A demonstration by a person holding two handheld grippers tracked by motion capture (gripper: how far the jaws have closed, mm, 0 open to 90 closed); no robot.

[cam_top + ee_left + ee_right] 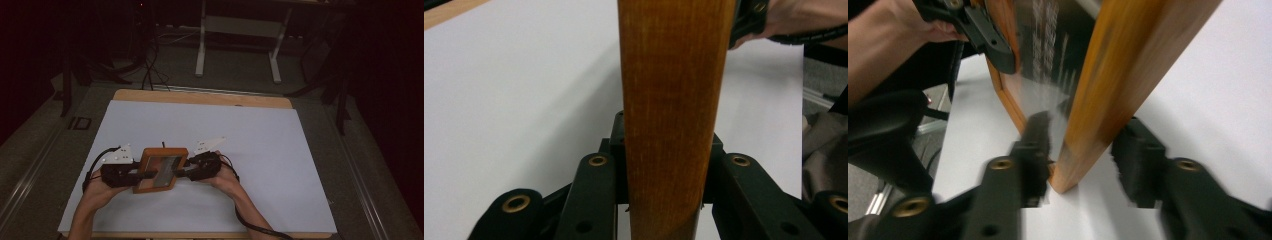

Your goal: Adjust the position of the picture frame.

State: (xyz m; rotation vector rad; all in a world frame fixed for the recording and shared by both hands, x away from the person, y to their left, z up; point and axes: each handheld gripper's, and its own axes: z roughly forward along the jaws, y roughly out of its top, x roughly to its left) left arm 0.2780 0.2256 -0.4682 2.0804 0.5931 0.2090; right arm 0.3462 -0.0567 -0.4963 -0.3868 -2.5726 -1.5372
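In the high view, a wooden picture frame [161, 169] with a glazed centre sits near the front edge of the white table [260, 150], towards its left half. The left gripper [141, 175] comes at the frame's left edge and the right gripper [178, 173] at its right edge, each held in one of the person's hands, forearms entering from the bottom. A grey three-cornered plate tops each gripper. Behind the table, a white stand [239, 30] rests on the dark floor.

In the left gripper view, the frame's wooden edge [674, 115] rises straight up the middle, seen end-on. The black fingers [616, 150] sit close against it on both sides, narrowly parted and clamped on the wood. The white table surface spreads out behind, and the other hand [796, 17] with its gripper appears at the top right.

In the right gripper view, which is blurred, the frame's near wooden side [1118, 95] slants up from between the fingers [1034, 150]. They stand on either side of the wood; the left one touches it, while a small gap seems to show on the right, so the firmness of the grip cannot be told. The glass [1048, 60] shows a streaked reflection, and beyond it the left gripper [988, 37] holds the far edge.
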